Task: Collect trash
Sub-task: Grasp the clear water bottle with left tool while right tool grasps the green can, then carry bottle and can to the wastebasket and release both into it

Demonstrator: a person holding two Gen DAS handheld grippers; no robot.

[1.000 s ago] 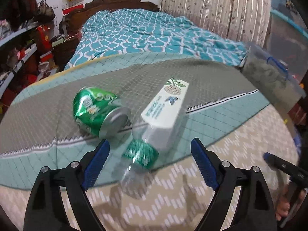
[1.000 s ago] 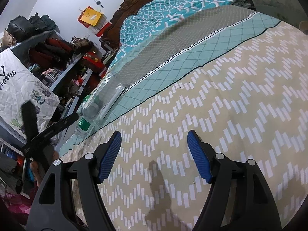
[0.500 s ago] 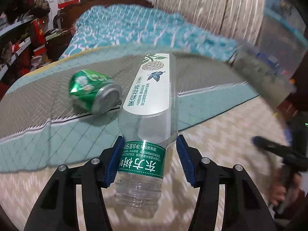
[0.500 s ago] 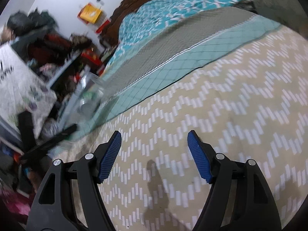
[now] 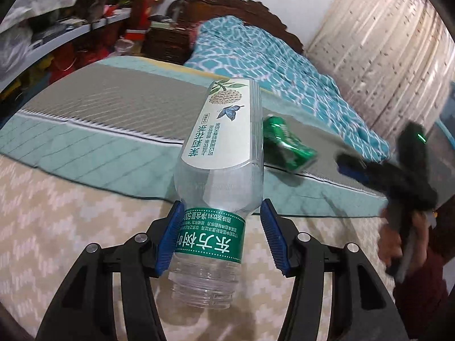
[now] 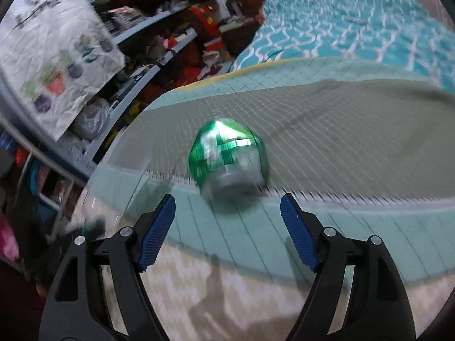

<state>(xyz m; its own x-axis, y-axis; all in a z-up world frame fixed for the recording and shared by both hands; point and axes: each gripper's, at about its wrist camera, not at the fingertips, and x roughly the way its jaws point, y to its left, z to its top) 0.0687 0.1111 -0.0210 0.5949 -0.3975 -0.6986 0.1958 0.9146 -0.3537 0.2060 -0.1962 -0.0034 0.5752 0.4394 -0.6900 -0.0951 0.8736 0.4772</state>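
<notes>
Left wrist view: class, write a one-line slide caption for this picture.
Left gripper clamps a clear, capless plastic bottle by its green neck label, above a patterned bedspread; a crushed green can lies beyond.
</notes>
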